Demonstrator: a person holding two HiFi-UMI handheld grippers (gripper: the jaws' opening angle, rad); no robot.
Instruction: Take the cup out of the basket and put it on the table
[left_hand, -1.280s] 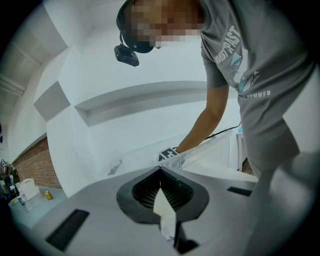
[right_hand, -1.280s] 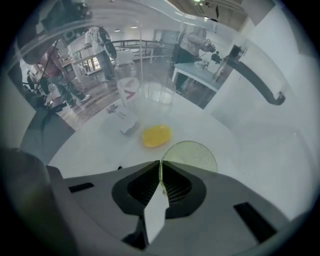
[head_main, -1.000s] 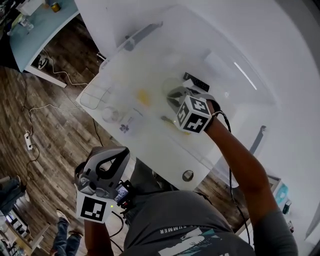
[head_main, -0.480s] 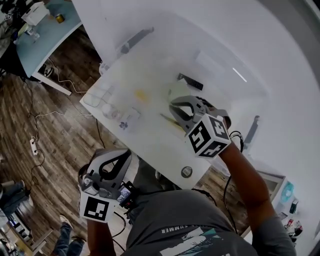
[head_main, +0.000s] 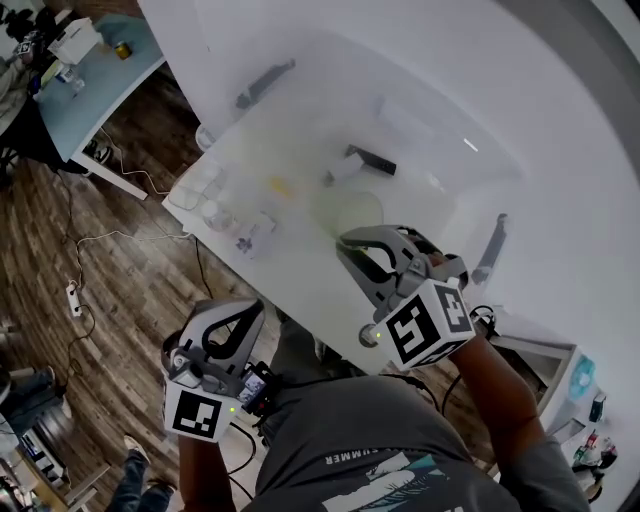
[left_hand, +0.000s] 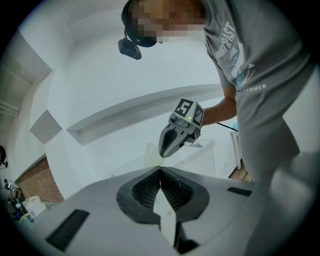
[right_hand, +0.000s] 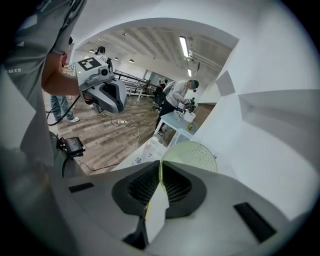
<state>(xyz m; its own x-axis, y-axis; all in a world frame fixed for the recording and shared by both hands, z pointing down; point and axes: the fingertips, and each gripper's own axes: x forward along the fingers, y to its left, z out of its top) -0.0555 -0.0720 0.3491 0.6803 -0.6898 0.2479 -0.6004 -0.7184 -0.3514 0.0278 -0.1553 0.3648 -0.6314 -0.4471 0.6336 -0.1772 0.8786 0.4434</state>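
A pale green see-through cup (head_main: 352, 212) hangs over the near side of the clear plastic basket (head_main: 440, 120) on the white table (head_main: 300, 290). My right gripper (head_main: 342, 240) is shut on the cup's rim. In the right gripper view the dotted cup (right_hand: 194, 154) stands out past the jaws of the right gripper (right_hand: 160, 167), its rim pinched between them. My left gripper (head_main: 248, 312) is held low beside the person, off the table, shut and with nothing in it. The left gripper view shows the left gripper (left_hand: 160, 171) shut, and beyond it the right gripper (left_hand: 161, 152) with the cup (left_hand: 151, 155).
Clear glasses (head_main: 207, 186) and a flower-printed card (head_main: 250, 240) stand at the table's left end. A black object (head_main: 371, 159) and a yellow thing (head_main: 280, 186) lie inside the basket, which has grey handles (head_main: 264, 81). A round metal fitting (head_main: 369, 336) sits at the table's near edge.
My right gripper has drawn back toward the person and to the right, carrying the cup from the basket's middle toward its near side. The left gripper has barely moved.
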